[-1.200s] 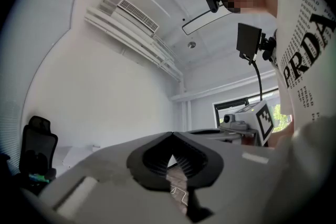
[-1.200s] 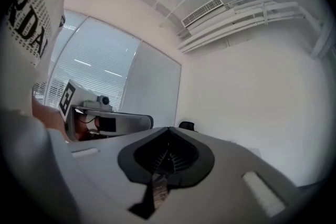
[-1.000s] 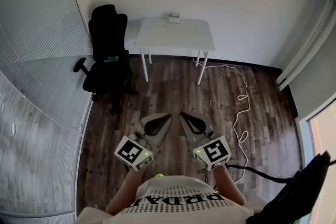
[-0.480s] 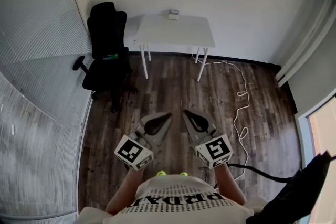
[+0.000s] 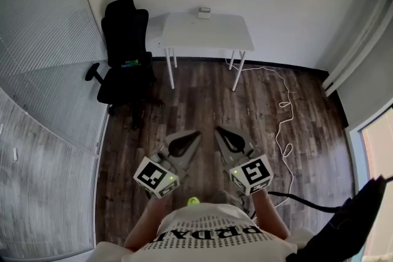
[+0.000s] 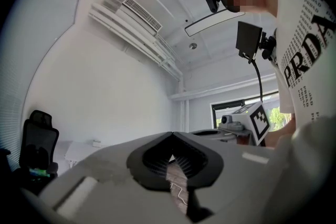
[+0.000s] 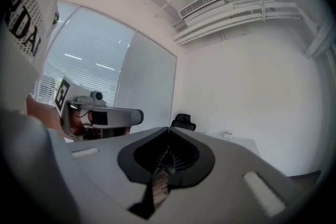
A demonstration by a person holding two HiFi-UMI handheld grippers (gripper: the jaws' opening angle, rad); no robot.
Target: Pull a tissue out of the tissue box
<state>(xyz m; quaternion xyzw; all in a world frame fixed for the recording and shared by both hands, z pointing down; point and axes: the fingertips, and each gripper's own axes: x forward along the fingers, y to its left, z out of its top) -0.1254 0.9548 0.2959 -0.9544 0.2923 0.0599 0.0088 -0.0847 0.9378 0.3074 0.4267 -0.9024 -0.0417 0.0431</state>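
Tissue box (image 5: 204,12) on far table (image 5: 212,34), well apart; left tool (image 5: 195,134), right tool (image 5: 218,131) pressed together

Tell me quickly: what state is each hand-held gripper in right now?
Left hand-held gripper: closed, holding nothing.
Right hand-held gripper: closed, holding nothing.

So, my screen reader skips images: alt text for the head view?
Left gripper and right gripper, both shut and empty, side by side over a wood floor; beyond, a white table bearing a small box, and a black chair.
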